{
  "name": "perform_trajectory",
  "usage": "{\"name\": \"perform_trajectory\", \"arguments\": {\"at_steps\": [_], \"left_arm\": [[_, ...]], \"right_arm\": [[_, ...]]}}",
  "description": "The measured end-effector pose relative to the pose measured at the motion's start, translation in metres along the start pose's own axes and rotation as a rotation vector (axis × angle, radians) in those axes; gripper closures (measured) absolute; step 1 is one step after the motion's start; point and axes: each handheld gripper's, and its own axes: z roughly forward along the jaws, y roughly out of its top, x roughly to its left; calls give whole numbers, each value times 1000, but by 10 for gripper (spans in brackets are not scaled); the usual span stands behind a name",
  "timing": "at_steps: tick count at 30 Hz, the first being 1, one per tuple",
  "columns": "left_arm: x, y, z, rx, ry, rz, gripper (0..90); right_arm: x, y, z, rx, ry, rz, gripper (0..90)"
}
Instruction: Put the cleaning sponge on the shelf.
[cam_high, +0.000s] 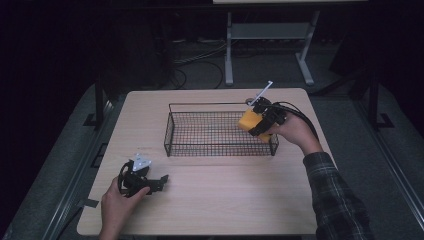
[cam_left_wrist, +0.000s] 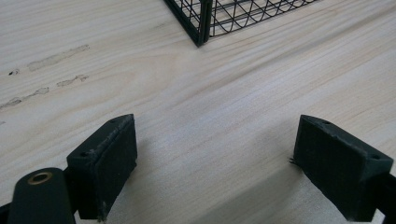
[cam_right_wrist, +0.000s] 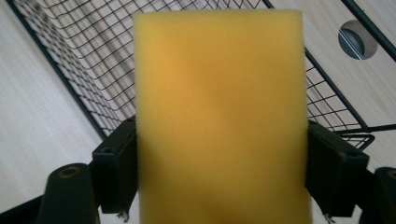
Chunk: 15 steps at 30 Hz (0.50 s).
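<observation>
The right gripper (cam_high: 259, 125) clamps a yellow sponge (cam_high: 248, 120) over the basket's (cam_high: 171, 131) right end. Its long axis runs along the jaws, pointing left and down. The left gripper (cam_high: 159, 181) rests wide open on the near-left table (cam_high: 225, 200).

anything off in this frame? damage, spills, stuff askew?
Nothing serious. The tabletop has a few scuffed streaks near the left tool, which rests open on the wood. The wire basket sits square and holds nothing. The right tool grips the yellow sponge squarely over the basket's right end.

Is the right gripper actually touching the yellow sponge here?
Touching. In the right gripper view the sponge sits between the right gripper jaws, both pads pressed against its sides with no gap, above the wire basket.
</observation>
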Motion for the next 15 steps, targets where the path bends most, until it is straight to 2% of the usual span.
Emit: {"name": "perform_trajectory", "arguments": {"at_steps": [15], "left_arm": [[0, 0, 0, 0, 0, 0, 127]], "right_arm": [[-8, 6, 23, 20, -5, 34, 226]]}}
